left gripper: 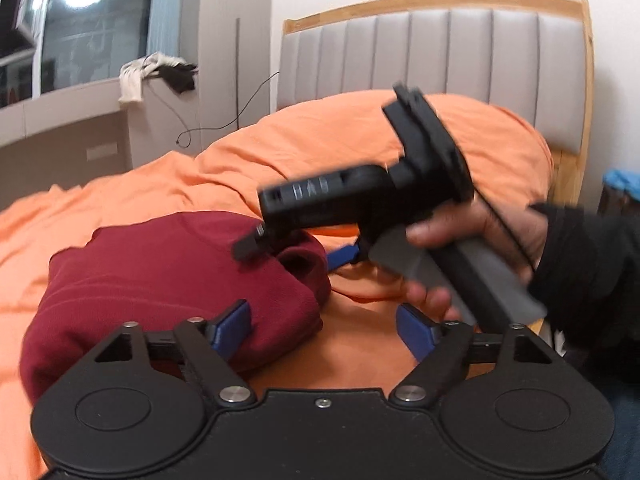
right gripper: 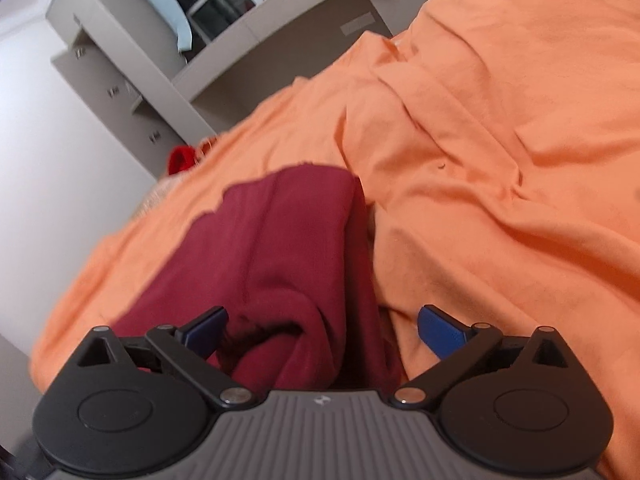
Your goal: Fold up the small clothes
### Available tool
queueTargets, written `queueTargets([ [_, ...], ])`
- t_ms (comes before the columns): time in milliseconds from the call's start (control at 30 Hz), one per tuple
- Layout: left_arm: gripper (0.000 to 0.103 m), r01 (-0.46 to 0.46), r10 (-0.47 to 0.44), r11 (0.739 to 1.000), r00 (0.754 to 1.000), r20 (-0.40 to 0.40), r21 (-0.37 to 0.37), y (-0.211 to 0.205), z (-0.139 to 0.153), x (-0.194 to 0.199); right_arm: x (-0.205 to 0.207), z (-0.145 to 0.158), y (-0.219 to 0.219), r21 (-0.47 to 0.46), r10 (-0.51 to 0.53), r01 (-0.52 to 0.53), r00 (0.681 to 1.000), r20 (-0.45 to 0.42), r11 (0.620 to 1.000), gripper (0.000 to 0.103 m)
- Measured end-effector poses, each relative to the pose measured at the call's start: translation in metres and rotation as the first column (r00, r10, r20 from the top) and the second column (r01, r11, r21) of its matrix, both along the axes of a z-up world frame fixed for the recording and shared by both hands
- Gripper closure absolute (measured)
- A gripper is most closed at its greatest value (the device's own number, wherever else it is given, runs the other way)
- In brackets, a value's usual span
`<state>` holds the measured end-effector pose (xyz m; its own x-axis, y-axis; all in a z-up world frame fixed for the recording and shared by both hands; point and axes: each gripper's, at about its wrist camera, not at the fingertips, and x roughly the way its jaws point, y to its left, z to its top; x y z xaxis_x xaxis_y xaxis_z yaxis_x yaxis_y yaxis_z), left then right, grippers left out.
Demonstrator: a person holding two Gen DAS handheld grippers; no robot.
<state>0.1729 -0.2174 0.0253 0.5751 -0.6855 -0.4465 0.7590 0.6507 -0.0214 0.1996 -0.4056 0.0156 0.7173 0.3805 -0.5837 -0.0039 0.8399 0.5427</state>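
Observation:
A dark red garment lies folded in a thick bundle on the orange bedsheet. My left gripper is open, its left blue finger touching the bundle's near right edge, its right finger over bare sheet. The right gripper's black body hangs over the bundle's far right corner, held by a hand, blurred. In the right wrist view the right gripper is open, with the red garment bulging up between its blue fingers.
An orange pillow lies against a grey padded headboard. Grey cabinets and a window ledge with a white cloth stand beyond the bed. A small bright red item sits at the far bed edge.

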Motion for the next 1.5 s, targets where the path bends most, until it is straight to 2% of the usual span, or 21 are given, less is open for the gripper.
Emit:
queueTargets([
  [67, 0.018, -0.015, 0.015, 1.000, 1.000, -0.015, -0.021, 0.008, 0.006, -0.001, -0.001, 0.000, 0.005, -0.044, 0.014, -0.014, 1.000, 0.000, 0.999, 0.000],
  [133, 0.011, -0.032, 0.032, 0.998, 0.999, -0.014, -0.045, 0.019, 0.013, -0.003, -0.004, 0.001, 0.007, -0.066, 0.018, -0.018, 1.000, 0.002, 0.998, 0.000],
  [200, 0.001, -0.079, 0.080, 0.994, 0.997, 0.007, -0.071, 0.031, 0.022, -0.004, -0.006, 0.001, 0.008, -0.078, 0.020, -0.019, 1.000, 0.002, 0.997, 0.000],
  [300, 0.001, -0.174, 0.177, 0.980, 0.984, 0.020, -0.099, 0.051, 0.034, 0.002, -0.010, 0.001, 0.008, -0.087, 0.023, -0.022, 1.000, 0.006, 0.996, 0.000],
  [467, 0.001, -0.347, 0.349, 0.932, 0.937, -0.008, -0.104, 0.081, 0.042, 0.034, -0.016, 0.001, 0.010, -0.106, 0.028, -0.025, 0.999, 0.025, 0.994, 0.000],
  [567, 0.001, -0.410, 0.404, 0.905, 0.912, -0.073, -0.114, 0.098, 0.040, 0.055, -0.019, 0.002, 0.013, -0.122, 0.031, -0.026, 0.999, 0.039, 0.992, 0.000],
  [667, 0.001, -0.451, 0.437, 0.888, 0.888, -0.144, -0.088, 0.112, 0.031, 0.073, -0.022, 0.001, 0.015, -0.134, 0.033, -0.026, 0.998, 0.048, 0.991, 0.000],
  [800, 0.000, -0.455, 0.429, 0.886, 0.875, -0.224, -0.084, 0.124, 0.012, 0.084, -0.024, 0.001, 0.018, -0.163, 0.039, -0.028, 0.997, 0.062, 0.986, 0.000],
  [900, 0.000, -0.449, 0.419, 0.889, 0.875, -0.244, -0.083, 0.126, -0.006, 0.083, -0.025, 0.003, 0.019, -0.171, 0.038, -0.027, 0.998, 0.060, 0.985, 0.000],
  [1033, 0.000, -0.455, 0.400, 0.878, 0.869, -0.290, -0.152, 0.135, -0.032, 0.081, -0.027, 0.011, 0.019, -0.176, 0.045, -0.038, 0.998, 0.038, 0.984, 0.000],
  [1100, 0.000, -0.449, 0.393, 0.874, 0.878, -0.274, -0.186, 0.138, -0.039, 0.078, -0.031, 0.015, 0.019, -0.170, 0.068, -0.062, 0.997, 0.032, 0.983, 0.000],
  [1333, 0.000, -0.443, 0.390, 0.875, 0.884, -0.258, -0.196, 0.134, -0.041, 0.079, -0.047, 0.023, 0.030, -0.210, 0.168, -0.156, 0.985, 0.042, 0.965, 0.000],
  [1500, 0.000, -0.439, 0.390, 0.876, 0.888, -0.241, -0.199, 0.134, -0.043, 0.075, -0.049, 0.022, 0.038, -0.257, 0.188, -0.173, 0.981, 0.038, 0.951, 0.000],
])
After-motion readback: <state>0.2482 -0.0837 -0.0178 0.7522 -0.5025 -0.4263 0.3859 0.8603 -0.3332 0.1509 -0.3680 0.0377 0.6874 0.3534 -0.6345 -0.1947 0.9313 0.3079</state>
